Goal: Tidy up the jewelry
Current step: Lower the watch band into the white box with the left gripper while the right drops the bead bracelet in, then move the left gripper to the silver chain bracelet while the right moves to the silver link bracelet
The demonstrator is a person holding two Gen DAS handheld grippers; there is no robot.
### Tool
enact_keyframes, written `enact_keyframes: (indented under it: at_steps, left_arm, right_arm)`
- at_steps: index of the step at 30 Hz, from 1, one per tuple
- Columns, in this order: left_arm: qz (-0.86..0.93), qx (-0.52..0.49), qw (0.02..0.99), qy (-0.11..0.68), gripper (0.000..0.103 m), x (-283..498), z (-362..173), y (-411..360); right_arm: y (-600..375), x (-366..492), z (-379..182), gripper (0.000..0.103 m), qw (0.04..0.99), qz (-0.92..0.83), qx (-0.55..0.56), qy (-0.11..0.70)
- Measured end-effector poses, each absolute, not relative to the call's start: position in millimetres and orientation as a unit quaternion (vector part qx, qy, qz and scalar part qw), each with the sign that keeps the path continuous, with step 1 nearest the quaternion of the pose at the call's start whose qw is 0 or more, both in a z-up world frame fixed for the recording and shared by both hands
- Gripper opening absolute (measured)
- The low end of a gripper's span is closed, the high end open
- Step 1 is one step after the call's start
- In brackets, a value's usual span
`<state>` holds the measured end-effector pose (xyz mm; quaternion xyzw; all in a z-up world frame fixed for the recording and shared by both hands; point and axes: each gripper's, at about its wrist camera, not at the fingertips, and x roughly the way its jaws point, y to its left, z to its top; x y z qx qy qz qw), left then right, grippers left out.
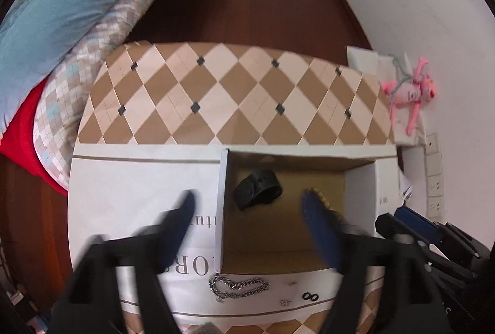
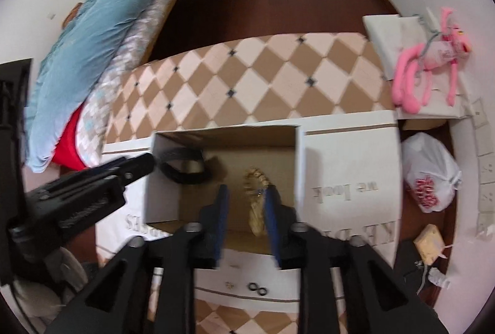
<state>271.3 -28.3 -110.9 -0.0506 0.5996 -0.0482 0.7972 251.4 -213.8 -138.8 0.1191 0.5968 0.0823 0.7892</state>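
While blur smears both open hand-held grippers (image 1: 247,204) (image 2: 246,194), the left finger (image 1: 318,222) half hides the beaded bracelet (image 1: 321,198).

A tabletop (image 1: 241,92) covered in a tan and cream diamond pattern with small dark squares carries a white printed sheet (image 1: 130,185) bearing grey lettering. On that sheet stands an open white cardboard box (image 1: 385,179) with a brown inside. In front of the box, on the sheet, lie a silver chain bracelet (image 1: 238,286), a pair of small black rings (image 1: 310,297) and two tiny pale studs (image 1: 284,302), apart from one another. From the right wrist view, the rings (image 2: 257,288) sit just beside one stud (image 2: 229,284).
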Motion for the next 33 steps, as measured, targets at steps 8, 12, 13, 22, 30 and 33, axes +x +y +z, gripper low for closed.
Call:
enact_keyframes:
  at_steps: [8,12,13,22,30,33]
  left_arm:
    - [-0.012,0.001,0.824,0.566,0.098,248.7,-104.9,-23.6]
    - [0.003,0.018,0.825,0.565,0.100,233.2,-118.1,-17.3]
    - [0.008,0.021,0.824,0.566,0.100,229.9,-121.8,-16.1]
    - [0.019,0.029,0.827,0.562,0.100,208.4,-130.5,-10.7]
    - [0.024,0.032,0.845,0.533,0.100,186.8,-101.5,-7.9]
    - [0.030,0.031,0.852,0.521,0.100,176.0,-88.9,-5.2]
  right_arm:
    - [-222.8,235.8,-139.9,0.095,0.810,0.013,0.040,0.585]
    - [-220.9,225.0,-152.8,0.100,0.812,-0.010,0.009,0.583]
    - [-219.2,223.5,-155.4,0.102,0.813,-0.012,0.005,0.582]
    - [-207.2,208.8,-163.7,0.103,0.821,-0.015,-0.007,0.570]
    - [-202.2,189.1,-138.1,0.103,0.837,-0.012,0.005,0.547]
    - [-201.9,178.3,-123.6,0.103,0.845,-0.013,0.009,0.535]
